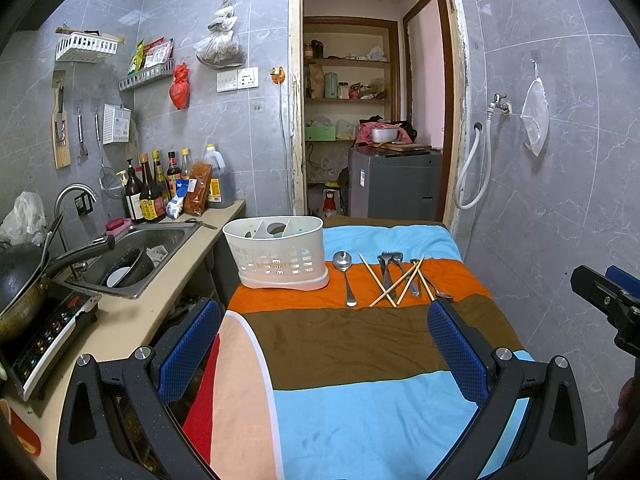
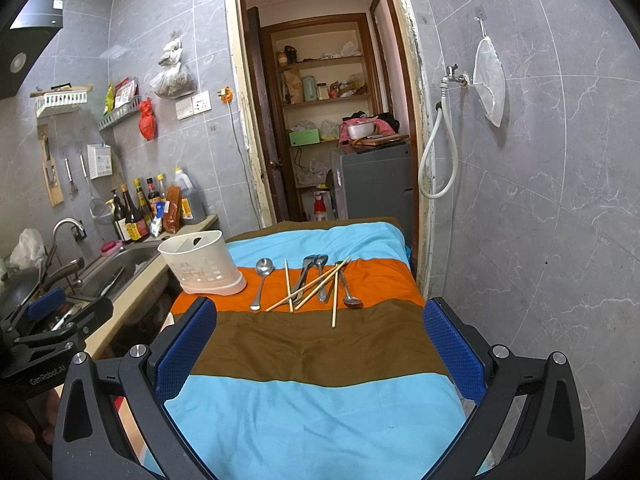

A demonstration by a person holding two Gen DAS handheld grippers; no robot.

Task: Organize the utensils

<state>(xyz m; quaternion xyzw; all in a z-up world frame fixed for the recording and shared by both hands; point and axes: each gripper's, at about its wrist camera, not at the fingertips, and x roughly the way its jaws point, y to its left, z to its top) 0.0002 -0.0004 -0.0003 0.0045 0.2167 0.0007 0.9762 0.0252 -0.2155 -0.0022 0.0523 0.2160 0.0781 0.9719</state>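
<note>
A small home kitchen: grey tiled walls, a steel sink (image 1: pixel 132 256) with a faucet (image 1: pixel 74 196), sauce bottles (image 1: pixel 154 188) along the counter (image 1: pixel 168 264), a wok (image 1: pixel 20 280) on an induction cooker (image 1: pixel 52 336), and pantry shelves (image 1: pixel 346 64) through the doorway.

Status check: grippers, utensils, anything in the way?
Left gripper and right gripper open, empty. Utensils loose on cloth beside white caddy. Path unobstructed.

Glossy metal spoon (image 1: pixel 346 276), pale wooden chopsticks (image 2: pixel 289 285), white plastic caddy (image 1: pixel 276 254), matt striped cloth (image 2: pixel 320 344).
</note>
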